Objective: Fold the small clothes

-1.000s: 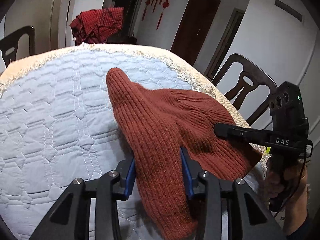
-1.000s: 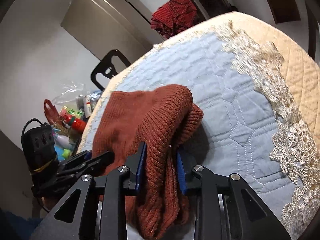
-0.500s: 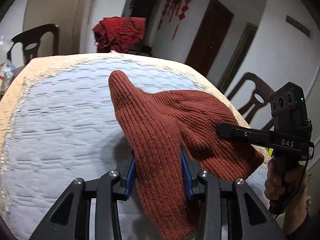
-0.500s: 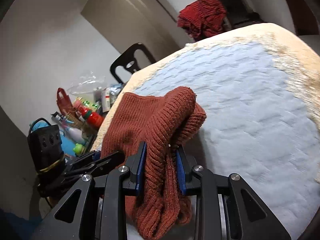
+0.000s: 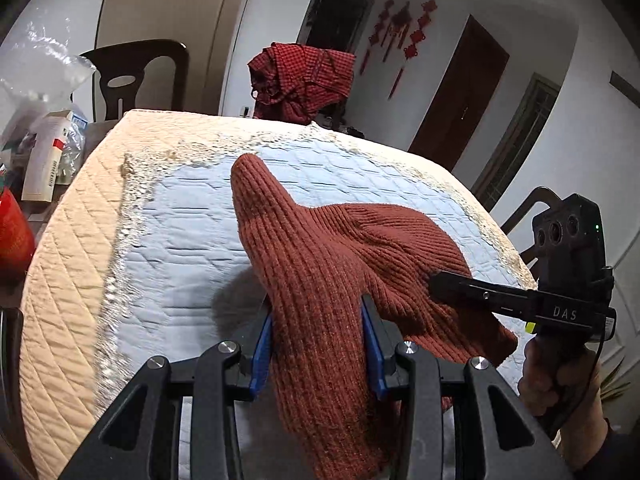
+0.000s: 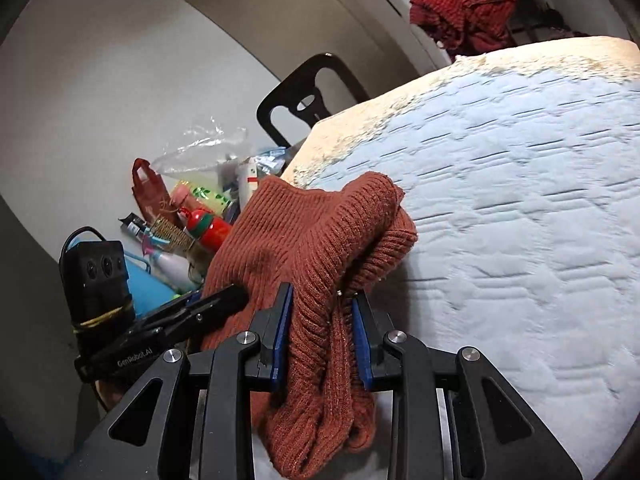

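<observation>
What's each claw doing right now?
Left claw: closed on the rust knit garment.
Right claw: closed on the same garment's bunched edge.

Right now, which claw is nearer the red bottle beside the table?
Left. The left claw holds the rust knit on the side toward the red bottle; the right claw holds it on the side away.

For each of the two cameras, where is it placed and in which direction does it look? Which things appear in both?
Left wrist: on the left gripper, looking across the quilted table toward doors; shows the right gripper and the hand holding it.
Right wrist: on the right gripper, looking across the table toward clutter; shows the left gripper.
Shared: the rust knit garment both clamp, the checked red cloth.
</observation>
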Demonstrator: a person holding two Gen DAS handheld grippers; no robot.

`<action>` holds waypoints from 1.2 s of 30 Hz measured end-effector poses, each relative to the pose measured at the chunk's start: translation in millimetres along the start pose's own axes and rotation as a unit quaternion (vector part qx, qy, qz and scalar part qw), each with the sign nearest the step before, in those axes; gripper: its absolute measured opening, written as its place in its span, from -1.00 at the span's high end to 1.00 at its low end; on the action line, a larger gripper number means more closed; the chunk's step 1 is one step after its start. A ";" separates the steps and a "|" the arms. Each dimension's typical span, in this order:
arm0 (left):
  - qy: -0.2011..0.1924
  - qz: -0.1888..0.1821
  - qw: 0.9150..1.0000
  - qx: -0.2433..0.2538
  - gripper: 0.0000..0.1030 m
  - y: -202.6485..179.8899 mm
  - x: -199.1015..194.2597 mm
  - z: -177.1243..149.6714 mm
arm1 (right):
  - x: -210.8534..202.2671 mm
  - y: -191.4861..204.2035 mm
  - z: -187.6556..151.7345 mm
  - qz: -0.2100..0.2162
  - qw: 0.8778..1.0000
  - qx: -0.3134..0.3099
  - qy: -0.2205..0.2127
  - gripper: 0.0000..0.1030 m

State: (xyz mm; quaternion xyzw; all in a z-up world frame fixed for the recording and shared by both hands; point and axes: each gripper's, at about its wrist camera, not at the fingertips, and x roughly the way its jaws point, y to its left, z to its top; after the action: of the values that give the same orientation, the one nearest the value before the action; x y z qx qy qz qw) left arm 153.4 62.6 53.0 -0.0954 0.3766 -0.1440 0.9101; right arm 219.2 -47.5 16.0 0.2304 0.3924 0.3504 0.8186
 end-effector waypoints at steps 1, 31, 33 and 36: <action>0.001 0.001 1.000 -0.001 0.19 4.7 0.9 0.4 | 5.1 1.2 1.0 0.002 1.000 0.001 0.002 0.45; -0.017 0.045 0.999 0.015 0.06 22.3 -10.9 -8.7 | 11.6 10.2 7.4 -0.099 0.994 -0.041 -0.018 0.31; -0.007 0.051 0.998 0.023 0.06 17.6 2.6 -4.6 | 25.0 15.3 14.6 -0.103 0.993 -0.054 -0.011 0.39; 0.013 0.064 0.998 0.022 0.06 22.1 25.6 -6.6 | 54.4 13.4 16.4 -0.133 0.987 -0.080 0.024 0.60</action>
State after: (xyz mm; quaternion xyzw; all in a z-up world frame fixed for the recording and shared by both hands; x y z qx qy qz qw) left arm 170.2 74.4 25.3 -0.0494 0.3905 -0.0952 0.9143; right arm 251.5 0.6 8.2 0.1007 0.4101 0.2739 0.8641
